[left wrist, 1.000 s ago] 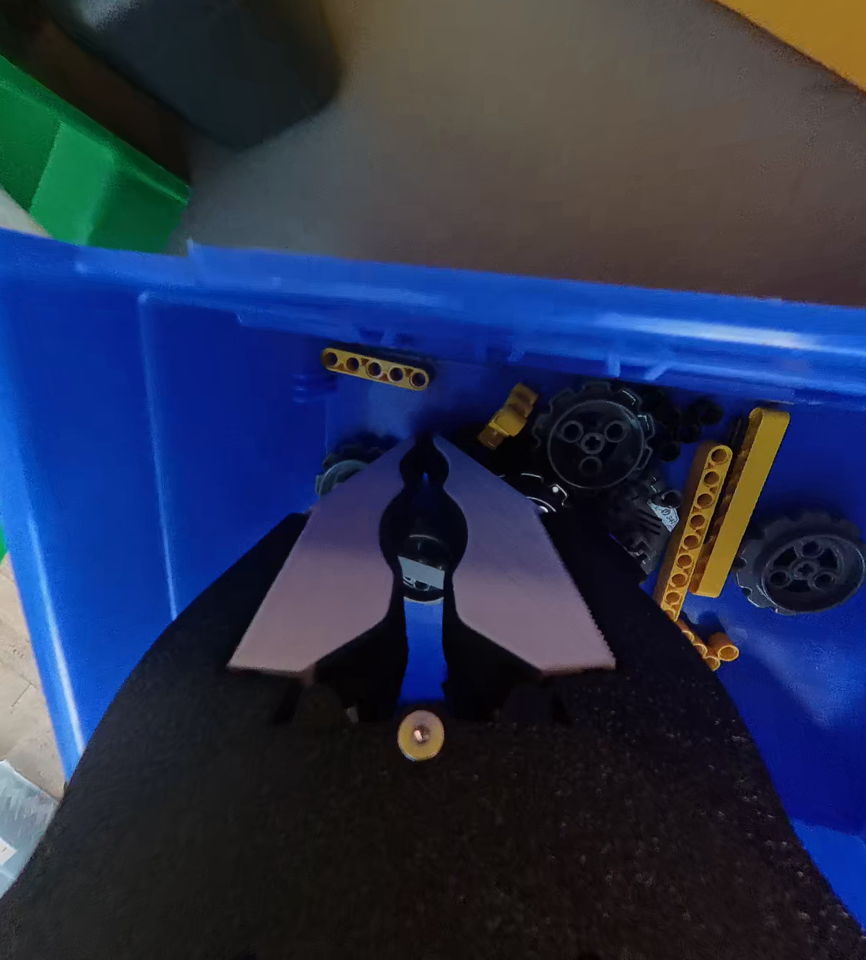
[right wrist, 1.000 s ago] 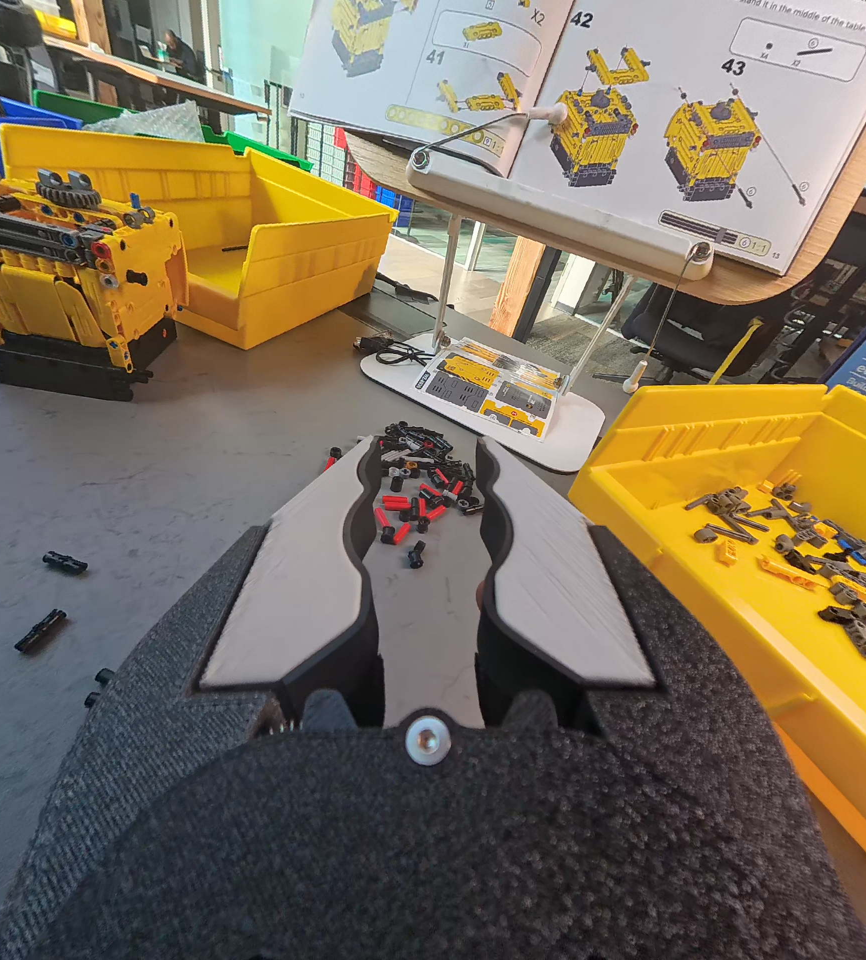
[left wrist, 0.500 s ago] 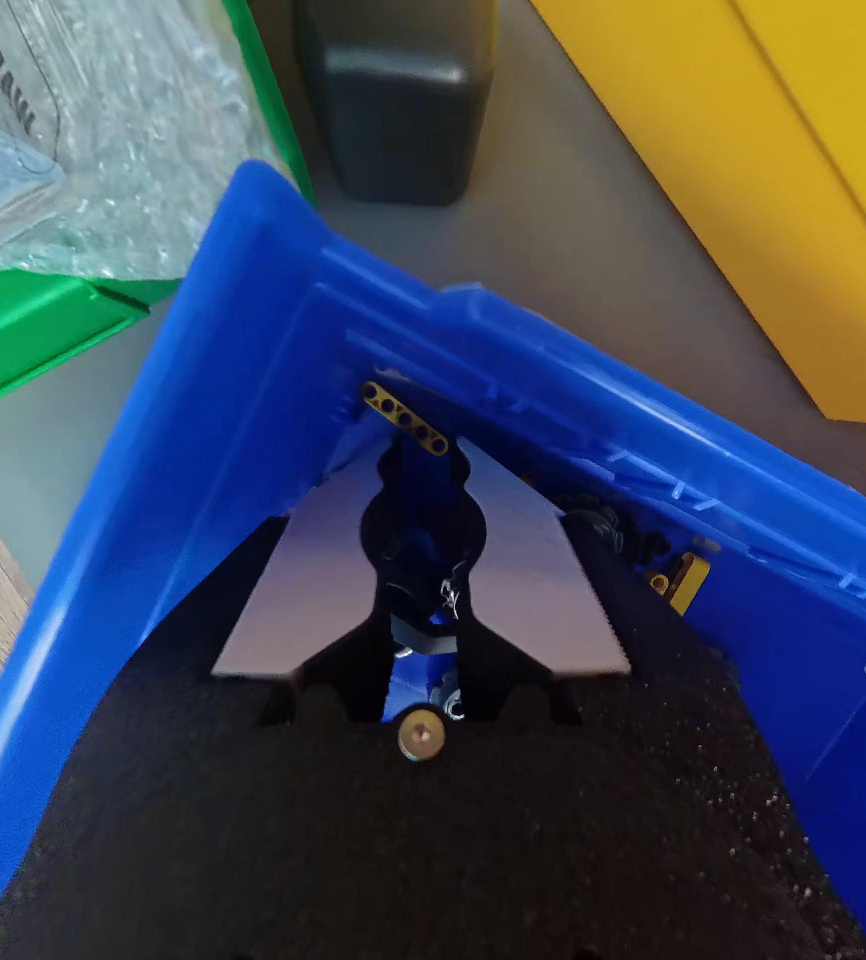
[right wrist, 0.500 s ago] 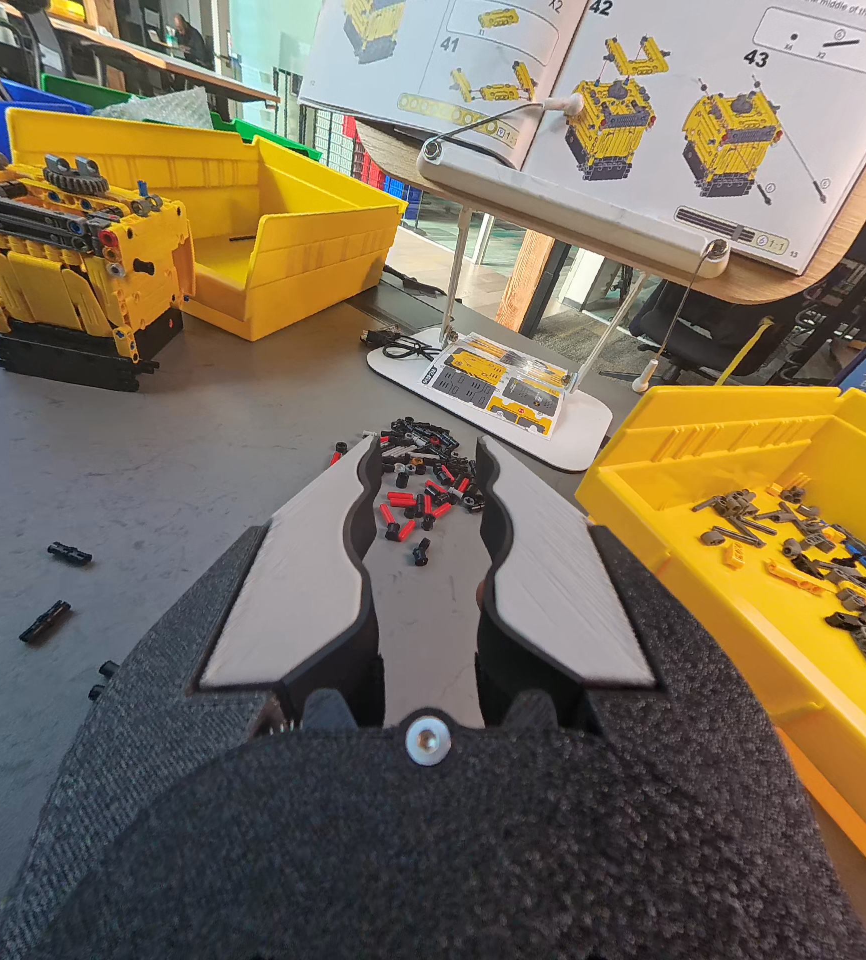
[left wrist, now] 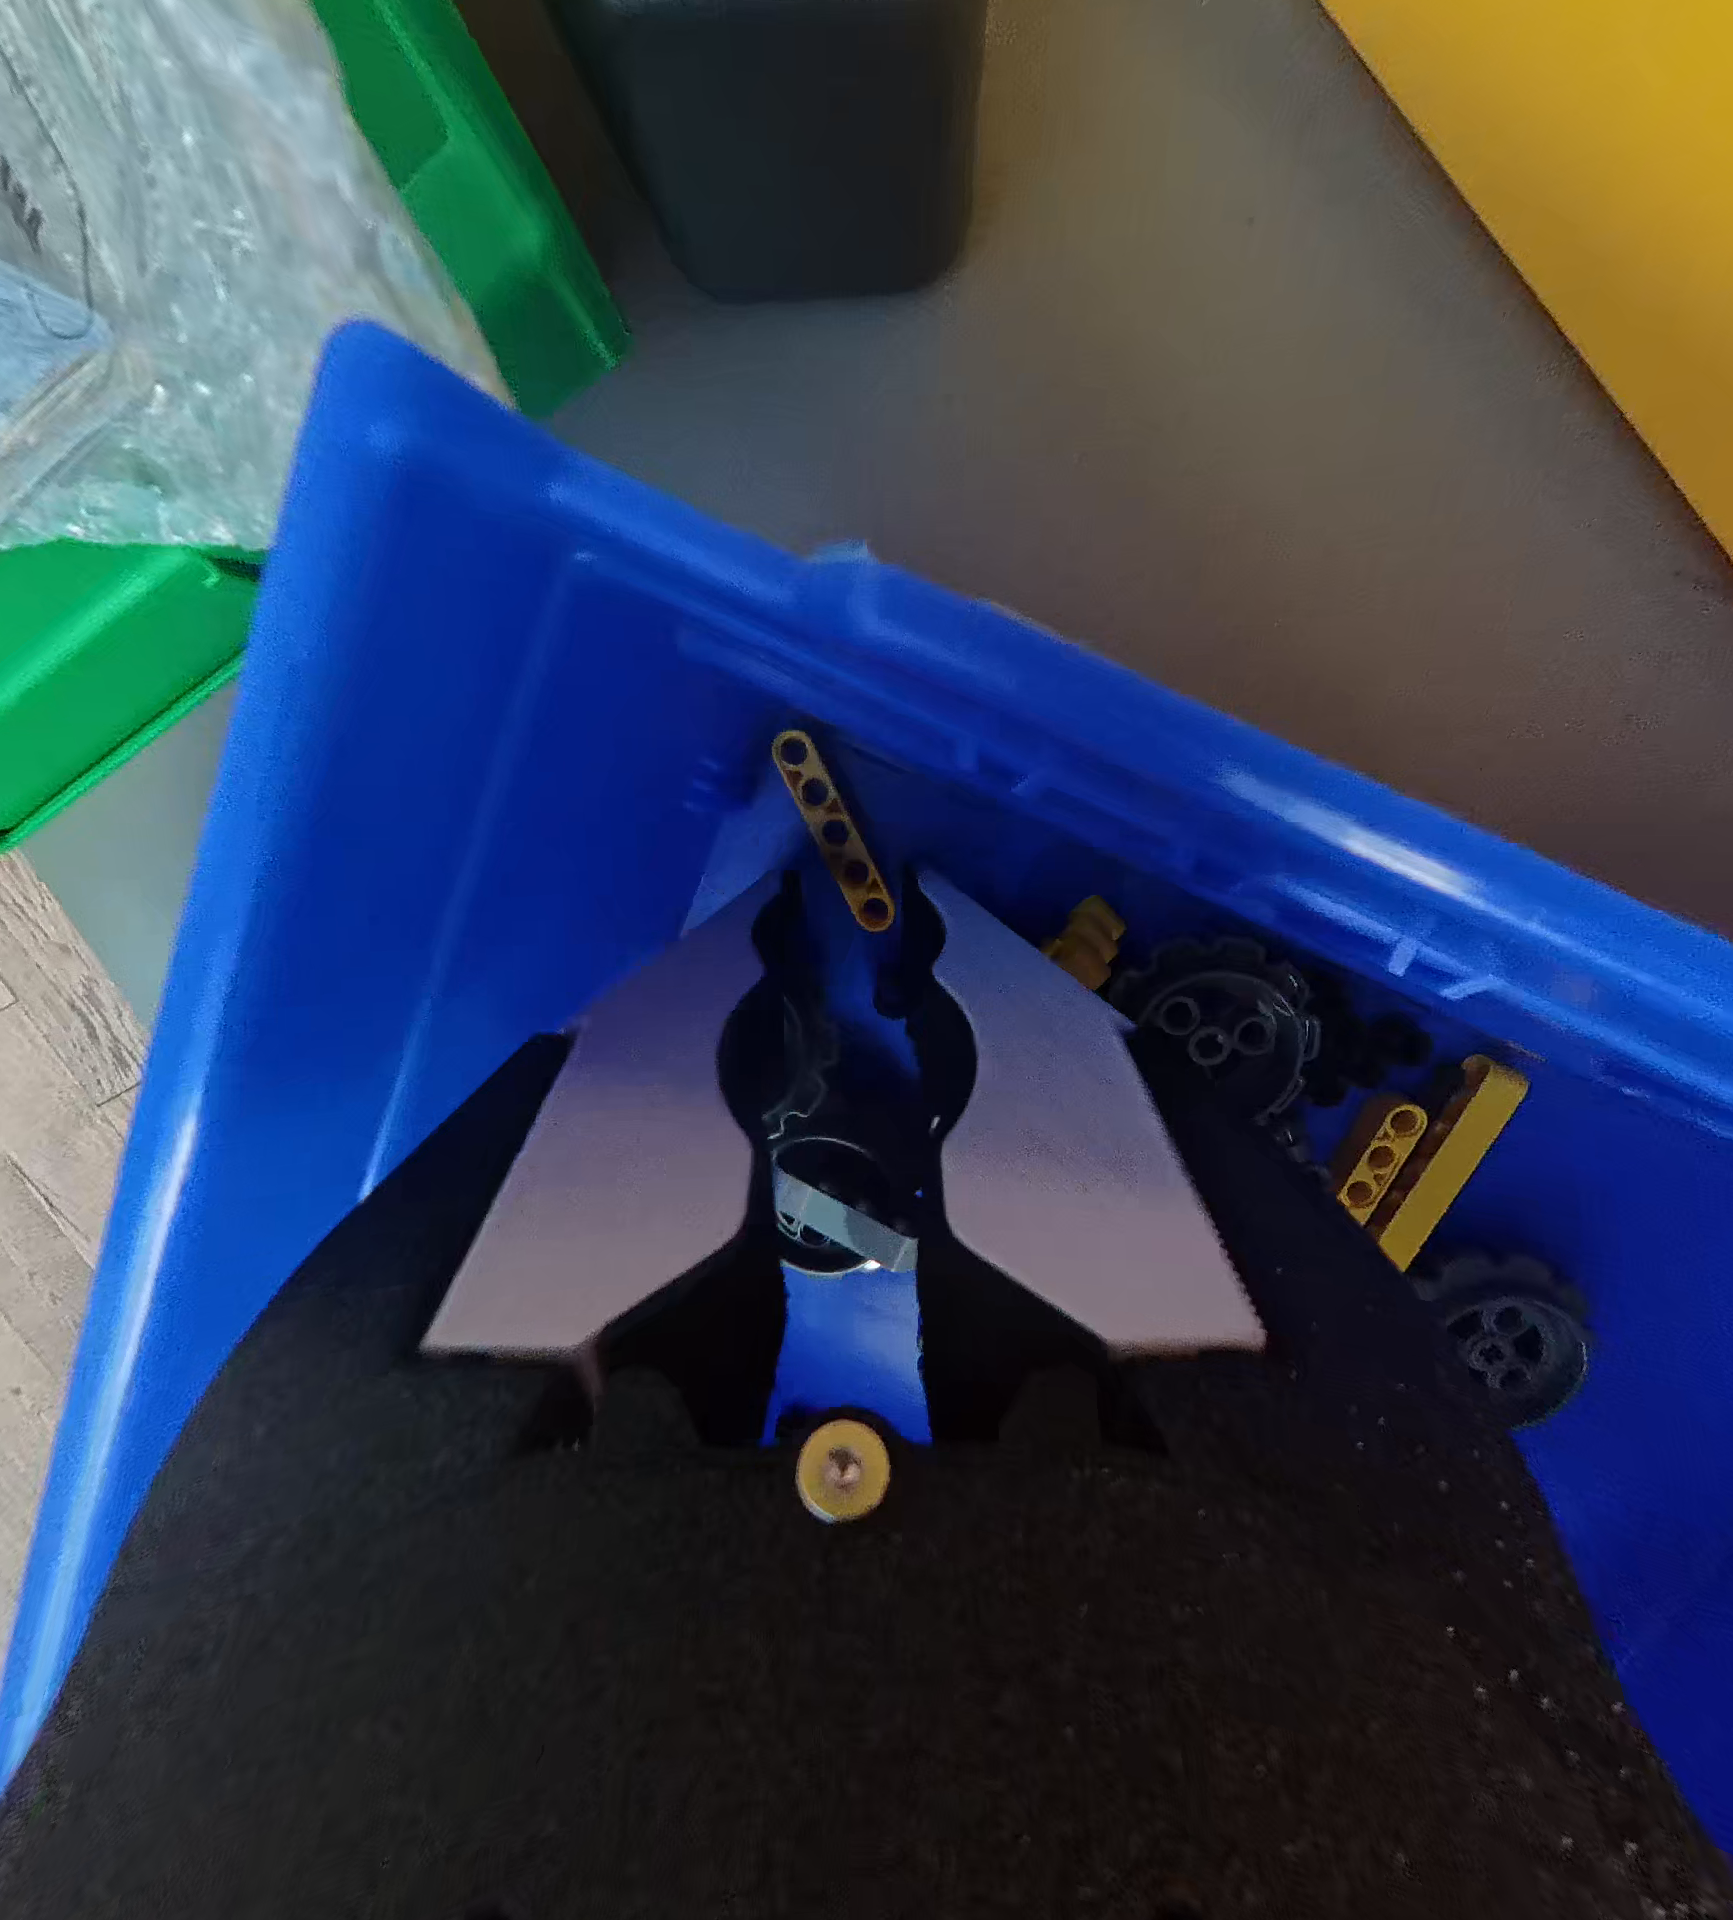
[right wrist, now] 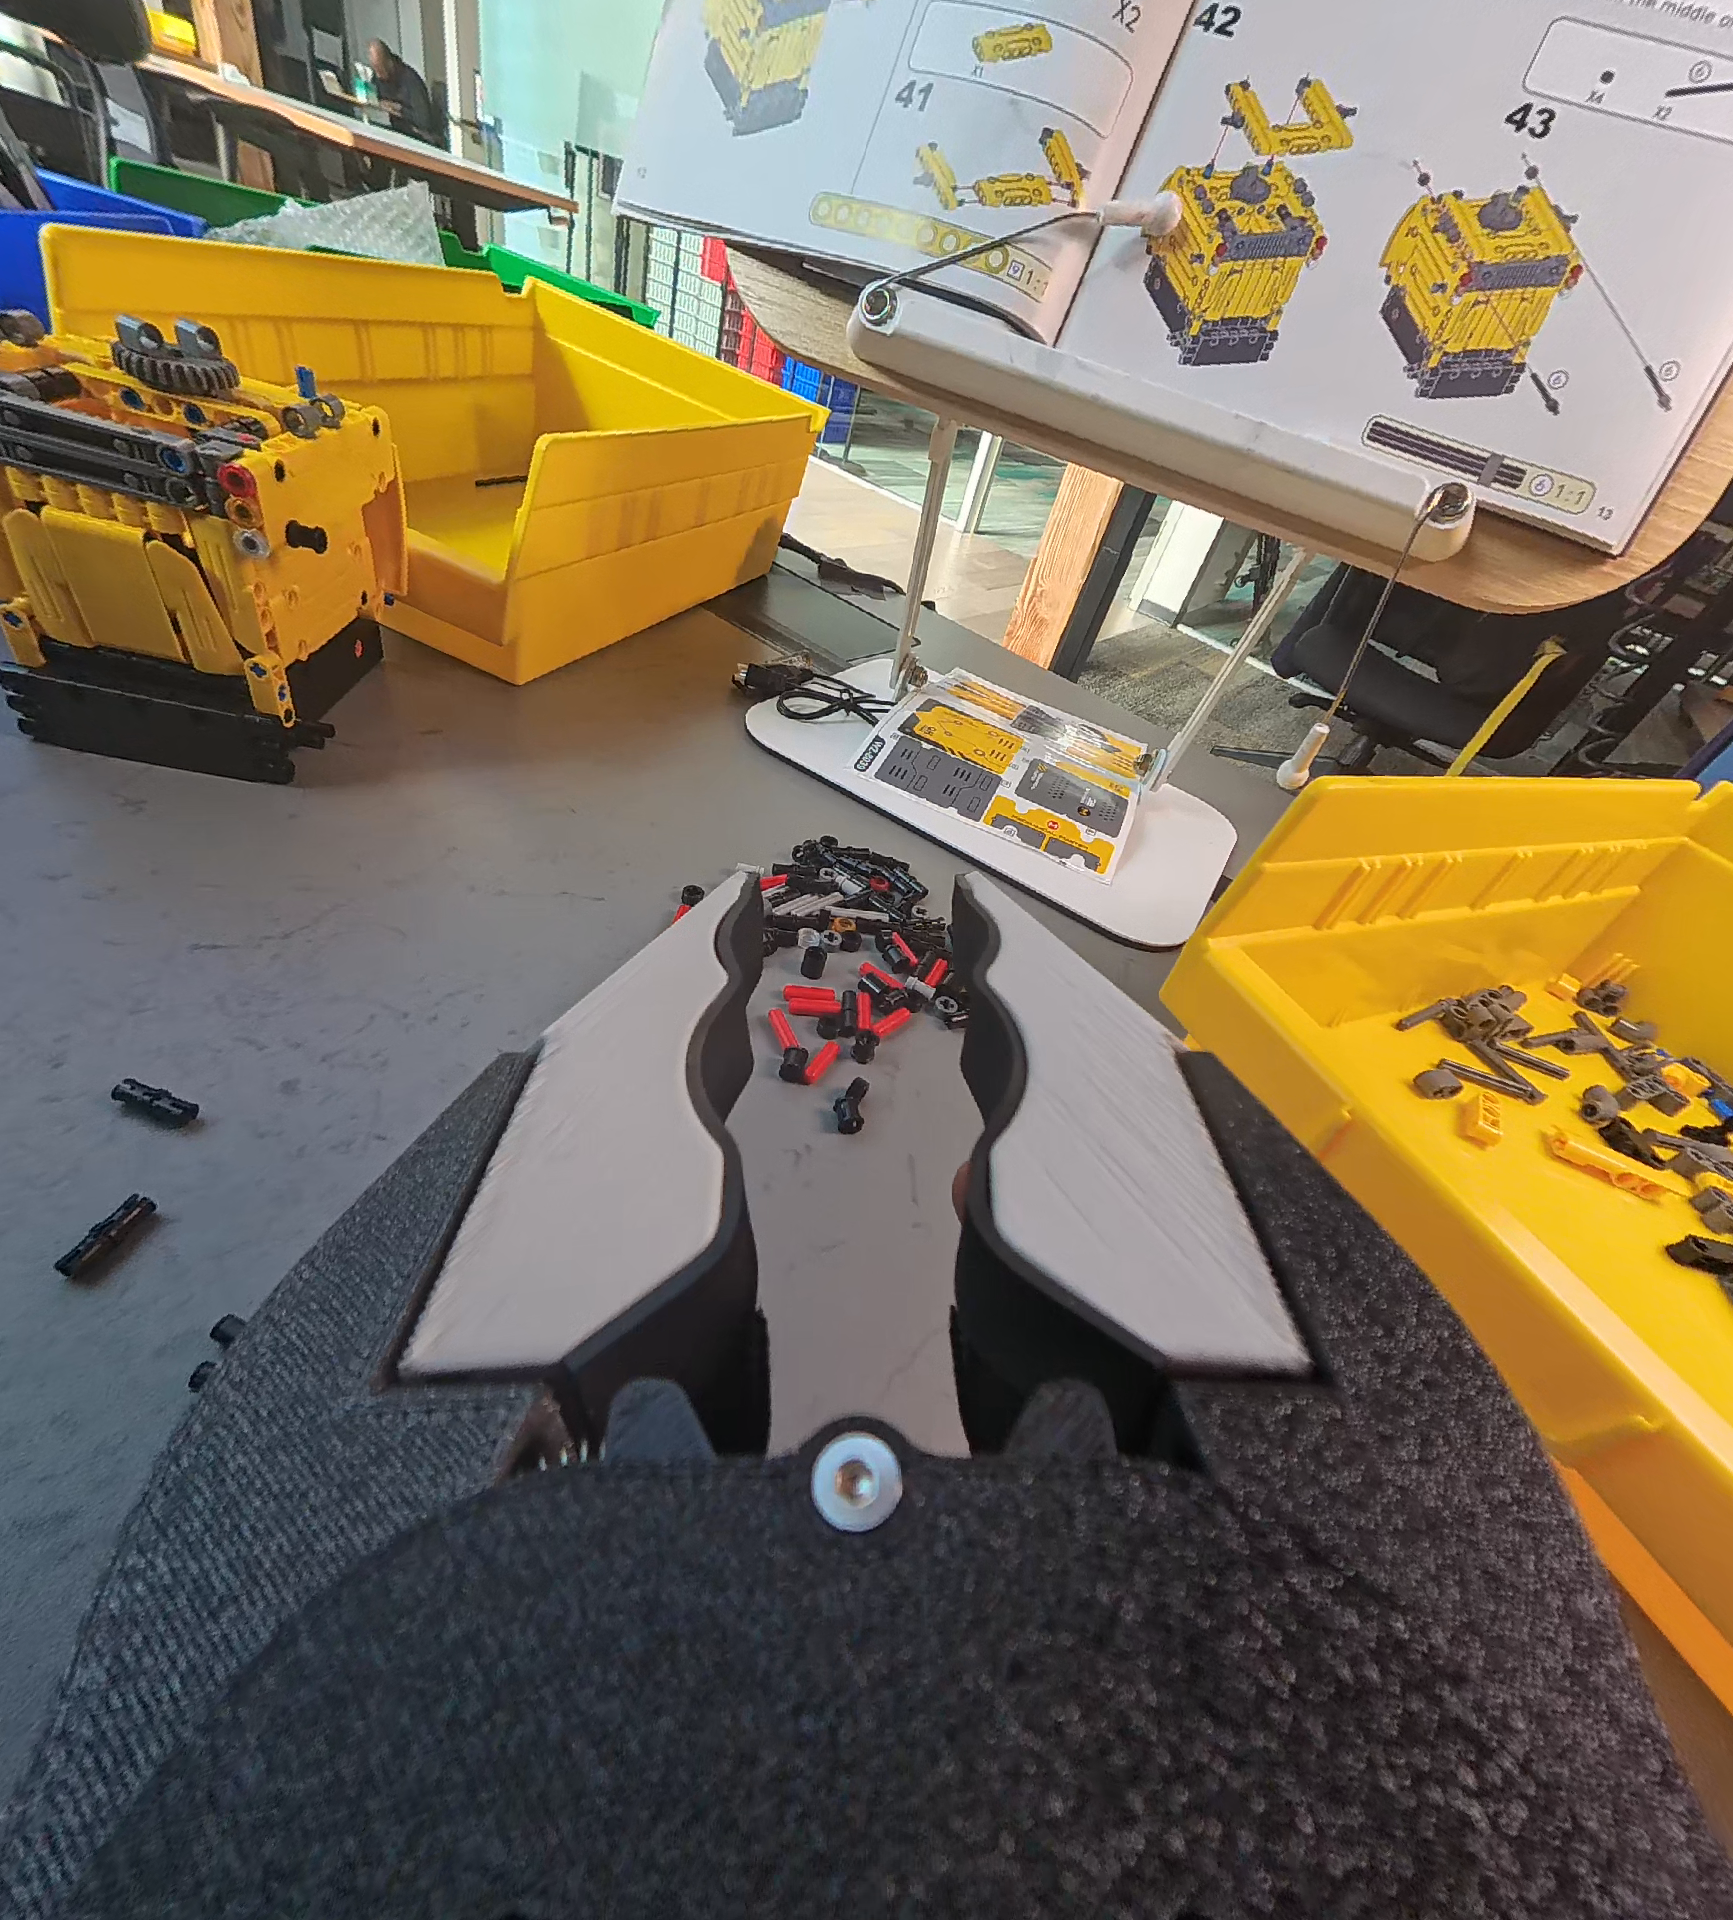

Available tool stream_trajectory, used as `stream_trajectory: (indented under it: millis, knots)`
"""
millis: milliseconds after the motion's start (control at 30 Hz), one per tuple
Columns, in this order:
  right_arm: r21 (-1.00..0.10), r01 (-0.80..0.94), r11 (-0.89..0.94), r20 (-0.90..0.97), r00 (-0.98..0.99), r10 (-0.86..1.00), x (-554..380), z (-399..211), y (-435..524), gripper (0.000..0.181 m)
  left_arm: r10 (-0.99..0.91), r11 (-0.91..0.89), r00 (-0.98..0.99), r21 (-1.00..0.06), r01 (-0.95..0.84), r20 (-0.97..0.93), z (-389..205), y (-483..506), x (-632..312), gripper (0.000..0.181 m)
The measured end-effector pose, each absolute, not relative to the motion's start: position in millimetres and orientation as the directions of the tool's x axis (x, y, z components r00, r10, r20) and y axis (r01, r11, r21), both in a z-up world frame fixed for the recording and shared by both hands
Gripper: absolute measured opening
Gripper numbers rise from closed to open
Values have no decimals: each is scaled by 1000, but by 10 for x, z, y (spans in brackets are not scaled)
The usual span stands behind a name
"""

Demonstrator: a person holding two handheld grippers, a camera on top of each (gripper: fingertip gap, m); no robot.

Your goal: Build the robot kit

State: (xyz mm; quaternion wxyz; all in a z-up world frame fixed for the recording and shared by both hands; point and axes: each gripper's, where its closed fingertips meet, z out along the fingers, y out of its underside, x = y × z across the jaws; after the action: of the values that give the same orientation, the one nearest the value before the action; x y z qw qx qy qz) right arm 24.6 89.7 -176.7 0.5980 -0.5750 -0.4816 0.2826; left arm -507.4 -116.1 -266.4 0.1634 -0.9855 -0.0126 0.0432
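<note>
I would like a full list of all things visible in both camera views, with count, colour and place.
blue bin: one, blue, left wrist view, under the left gripper
short beam: one, yellow, bin corner, just beyond the fingertips
toothed wheels: at least two, black, along the bin wall
green bin: one, green, beside the blue bin
brick model: one, yellow and black, table, far left
open yellow bins: two, yellow, one far left, one right
small pins: many, red and black, table centre
instruction booklet: one, white, on a stand
left hand-held gripper: nearly closed on a dark wheel-like part
right hand-held gripper: open, empty, above the pins
</note>
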Motion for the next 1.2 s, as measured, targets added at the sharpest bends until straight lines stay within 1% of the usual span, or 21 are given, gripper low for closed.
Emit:
stream_trajectory:
  millis: [33, 100, 133, 200, 333, 400, 500, 567, 633, 733, 867, 967, 1033, 1133, 1200]
  knots:
    - [-960, 215, 180, 251, 377, 892, 247, -1765, 895, 36, 41, -945, 996, -328, 12, -81, -2668, -1150, -5071, 9]
    - [-960, 214, 181, 252, 378, 891, 250, -1762, 895, 36, 36, -950, 993, -312, -2, -116, -2666, -1177, -5101, 6]
    - [-960, 214, 182, 253, 379, 890, 252, -1762, 896, 36, 27, -954, 990, -299, -15, -137, -2650, -1212, -5119, 6]
    - [-959, 213, 185, 256, 382, 888, 260, -1757, 897, 36, 28, -951, 988, -308, -21, -155, -2538, -1273, -5124, 7]
    - [-966, 188, 175, 237, 394, 888, 300, -1724, 913, 37, 8, -949, 974, -310, -64, -226, -2121, -1517, -5056, 7]
    - [-972, 173, 160, 218, 396, 892, 315, -1710, 927, 37, -1, -929, 965, -356, -97, -261, -1827, -1582, -4923, 7]
    - [-974, 163, 154, 208, 394, 895, 320, -1700, 928, 37, -67, -853, 954, -479, -207, -293, -1325, -1519, -4414, 6]
    - [-973, 166, 159, 213, 391, 895, 317, -1702, 921, 37, -162, -781, 943, -547, -303, -291, -1090, -1431, -3848, 6]
    - [-973, 164, 160, 213, 391, 895, 318, -1698, 910, 37, -289, -710, 915, -578, -403, -282, -1019, -1357, -3178, 7]
    - [-976, 153, 154, 203, 388, 899, 327, -1682, 884, 37, -490, -606, 845, -614, -506, -214, -1194, -1256, -2125, 7]
    - [-981, 134, 141, 183, 390, 902, 354, -1646, 868, 37, -659, -547, 744, -607, -576, -111, -1822, -1116, -1153, 7]
    - [-986, 108, 123, 156, 399, 904, 388, -1587, 852, 38, -709, -553, 704, -589, -590, -41, -2288, -1031, -794, 7]
    - [-986, 97, 132, 161, 407, 899, 415, -1537, 841, 39, -729, -557, 685, -573, -601, -10, -2489, -1017, -653, 7]
    - [-985, 96, 146, 172, 410, 896, 429, -1516, 833, 40, -739, -563, 673, -539, -627, -11, -2680, -1014, -581, 8]
    - [-986, 99, 137, 166, 405, 899, 419, -1533, 828, 40, -732, -561, 681, -556, -614, -13, -2684, -1004, -555, 7]
